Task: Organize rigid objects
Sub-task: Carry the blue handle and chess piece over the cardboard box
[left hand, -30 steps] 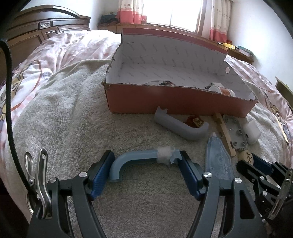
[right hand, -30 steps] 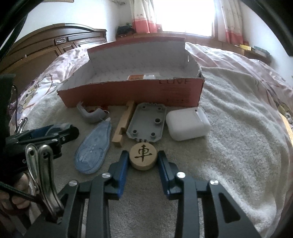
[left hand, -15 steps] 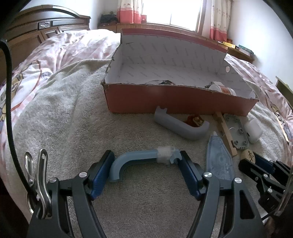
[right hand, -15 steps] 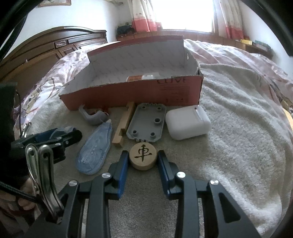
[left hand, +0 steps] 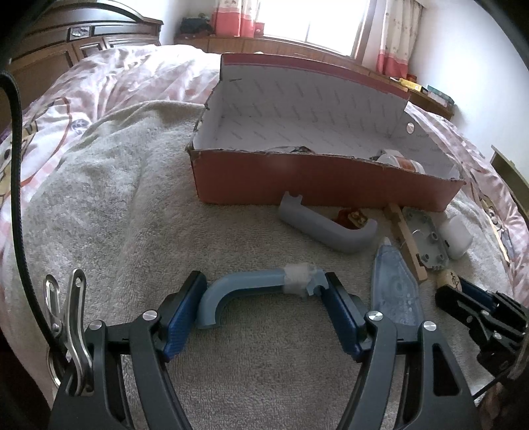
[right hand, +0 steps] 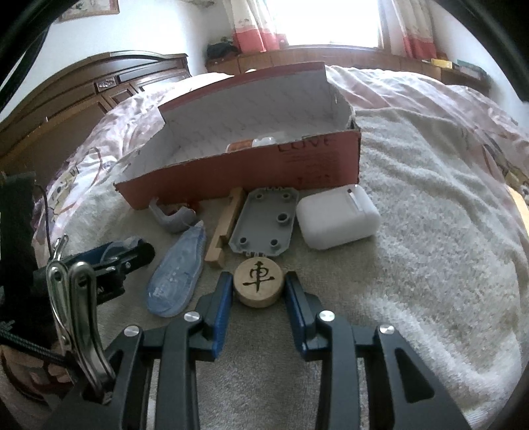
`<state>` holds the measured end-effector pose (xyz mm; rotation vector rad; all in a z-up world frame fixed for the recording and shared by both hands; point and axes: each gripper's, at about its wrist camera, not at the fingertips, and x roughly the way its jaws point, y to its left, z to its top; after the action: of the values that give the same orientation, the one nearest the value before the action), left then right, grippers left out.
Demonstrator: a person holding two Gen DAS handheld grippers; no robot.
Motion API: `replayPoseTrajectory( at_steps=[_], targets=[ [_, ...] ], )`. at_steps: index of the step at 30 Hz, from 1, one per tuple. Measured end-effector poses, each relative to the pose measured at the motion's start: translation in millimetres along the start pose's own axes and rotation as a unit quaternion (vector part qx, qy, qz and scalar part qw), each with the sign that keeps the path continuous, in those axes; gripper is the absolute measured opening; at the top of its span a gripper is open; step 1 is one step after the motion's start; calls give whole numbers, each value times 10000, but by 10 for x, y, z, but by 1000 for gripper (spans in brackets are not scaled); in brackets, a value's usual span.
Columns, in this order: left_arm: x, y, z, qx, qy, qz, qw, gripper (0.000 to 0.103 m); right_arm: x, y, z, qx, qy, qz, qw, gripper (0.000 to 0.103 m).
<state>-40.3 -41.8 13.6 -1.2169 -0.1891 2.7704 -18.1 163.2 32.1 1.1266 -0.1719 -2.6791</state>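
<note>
Box (left hand: 317,185) sits straight ahead of both grippers, so I've got left (left hand: 264,306) clamped endwise on the long handle (left hand: 251,281), right (right hand: 258,291) pinching the disc (right hand: 258,281).

Blown-out window (left hand: 310,20) backlight, soft daylight, heavy fisheye bending, dark corners.
</note>
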Motion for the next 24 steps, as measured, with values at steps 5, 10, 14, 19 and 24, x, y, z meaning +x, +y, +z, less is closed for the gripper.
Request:
replayPoseTrajectory(
  at_steps=[5, 10, 14, 19, 24],
  targets=[
    [-1, -12, -6, 20, -7, 17, 10000, 73, -7, -58, -28, 141, -54, 152, 9998, 33],
    [-41, -1, -23, 14, -63, 18, 10000, 72, 1, -82, -58, 230, -135, 196, 9995, 33],
    [-91, -3, -29, 8, -67, 13, 10000, 72, -15, -10, -75, 42, -145, 126, 9998, 33],
    [-218, -69, 7, 206, -211, 28, 9996, 72, -152, 97, -1, -232, -372, 126, 9990, 33],
    [-297, -78, 212, 232, -350, -17, 9991, 72, -213, 157, 128, -327, -487, 216, 9980, 33]
  ],
)
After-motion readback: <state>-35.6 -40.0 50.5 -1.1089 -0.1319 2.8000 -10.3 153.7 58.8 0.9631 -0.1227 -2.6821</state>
